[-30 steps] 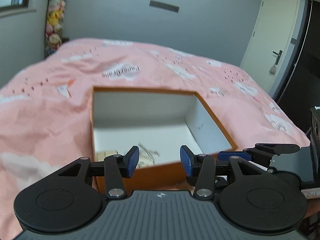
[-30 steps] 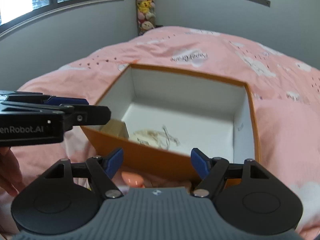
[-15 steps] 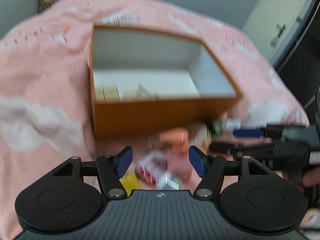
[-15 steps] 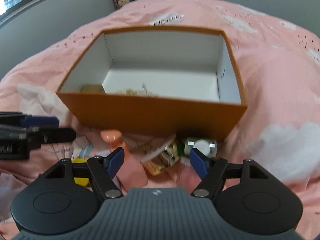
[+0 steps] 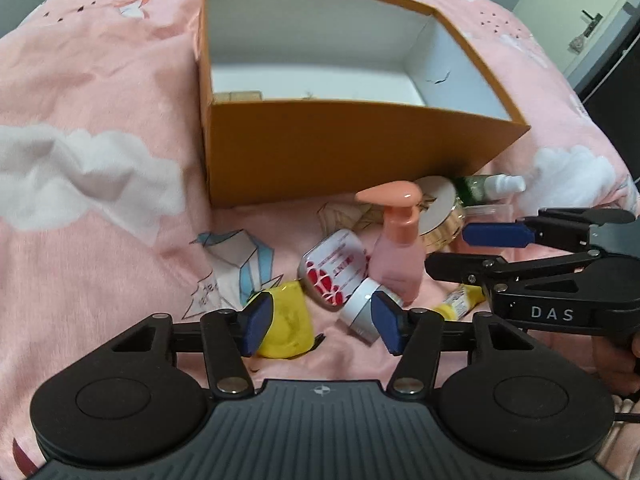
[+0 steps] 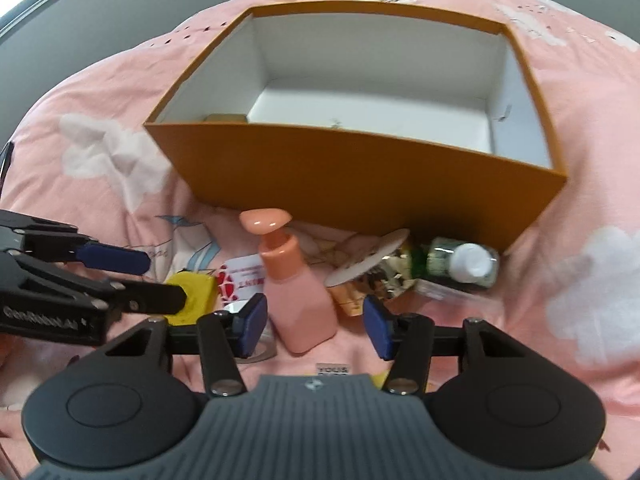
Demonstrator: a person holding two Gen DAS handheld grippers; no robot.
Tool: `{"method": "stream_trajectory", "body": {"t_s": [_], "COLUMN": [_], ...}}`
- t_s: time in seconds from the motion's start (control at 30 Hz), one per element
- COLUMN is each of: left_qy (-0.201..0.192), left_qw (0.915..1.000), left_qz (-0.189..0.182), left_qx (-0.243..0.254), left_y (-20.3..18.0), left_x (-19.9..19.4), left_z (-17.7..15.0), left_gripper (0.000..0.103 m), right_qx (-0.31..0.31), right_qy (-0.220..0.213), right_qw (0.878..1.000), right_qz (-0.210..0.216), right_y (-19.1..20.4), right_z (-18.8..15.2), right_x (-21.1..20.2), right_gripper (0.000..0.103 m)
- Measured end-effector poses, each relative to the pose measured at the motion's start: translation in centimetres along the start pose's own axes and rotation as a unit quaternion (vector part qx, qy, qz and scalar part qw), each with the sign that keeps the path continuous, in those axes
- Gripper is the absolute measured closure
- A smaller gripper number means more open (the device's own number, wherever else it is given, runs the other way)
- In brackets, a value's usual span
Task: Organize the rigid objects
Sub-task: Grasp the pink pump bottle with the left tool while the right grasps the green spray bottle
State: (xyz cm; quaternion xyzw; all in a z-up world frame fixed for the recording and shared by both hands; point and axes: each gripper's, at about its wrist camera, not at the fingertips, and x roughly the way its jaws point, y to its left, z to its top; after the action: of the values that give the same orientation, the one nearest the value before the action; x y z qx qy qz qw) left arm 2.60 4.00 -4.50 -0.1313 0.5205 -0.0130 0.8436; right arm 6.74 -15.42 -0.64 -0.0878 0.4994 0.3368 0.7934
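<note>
An open orange box (image 5: pixel 320 152) with white inside stands on the pink bedspread; it also shows in the right wrist view (image 6: pixel 360 176). In front of it lie a pink pump bottle (image 5: pixel 398 254) (image 6: pixel 298 300), a red-and-white tin (image 5: pixel 334 274), a yellow object (image 5: pixel 286 326) (image 6: pixel 190 290), a small white jar (image 5: pixel 362 314), a round gold-rimmed container (image 5: pixel 438 208) (image 6: pixel 370 270) and a green bottle with a white cap (image 5: pixel 490 186) (image 6: pixel 464 266). My left gripper (image 5: pixel 320 322) is open above the yellow object and jar. My right gripper (image 6: pixel 312 328) is open around the pink bottle's base.
A small tan box (image 5: pixel 238 97) lies in the orange box's near left corner. A yellow tube (image 5: pixel 462 300) lies under the right gripper's fingers. A door (image 5: pixel 580 28) is at the far right. The bedspread (image 5: pixel 88 128) spreads to the left.
Both grippers have tilted down and drawn back from over the box. The pile of small objects in front of the box has come into view. Both stayed open.
</note>
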Motion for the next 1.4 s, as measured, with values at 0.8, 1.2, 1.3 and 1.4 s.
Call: {"method": "stream_trajectory", "body": {"t_s": [0.8, 1.2, 1.3, 1.4], "left_qy": [-0.027, -0.023, -0.023, -0.025], "left_qw": [0.9982, 0.9983, 0.9983, 0.9979], "left_qz": [-0.042, -0.050, -0.051, -0.057], "left_qx": [0.033, 0.018, 0.016, 0.019], "left_y": [-4.3, -4.5, -4.5, -4.5], "left_x": [4.0, 5.7, 6.0, 6.0], "left_z": [2.2, 3.2, 3.4, 3.4], "left_gripper": [0.041, 0.049, 0.054, 0.064], "right_qx": [0.081, 0.109, 0.105, 0.110], "right_qy": [-0.047, -0.051, -0.042, -0.041], "right_qw": [0.990, 0.988, 0.989, 0.988], "right_qz": [-0.105, -0.098, -0.096, -0.098], "right_y": [-5.2, -7.7, -7.5, -7.6], "right_z": [-1.0, 1.2, 1.4, 1.4], "right_x": [-2.3, 0.4, 1.2, 1.7], "right_gripper": [0.050, 0.052, 0.052, 0.055]}}
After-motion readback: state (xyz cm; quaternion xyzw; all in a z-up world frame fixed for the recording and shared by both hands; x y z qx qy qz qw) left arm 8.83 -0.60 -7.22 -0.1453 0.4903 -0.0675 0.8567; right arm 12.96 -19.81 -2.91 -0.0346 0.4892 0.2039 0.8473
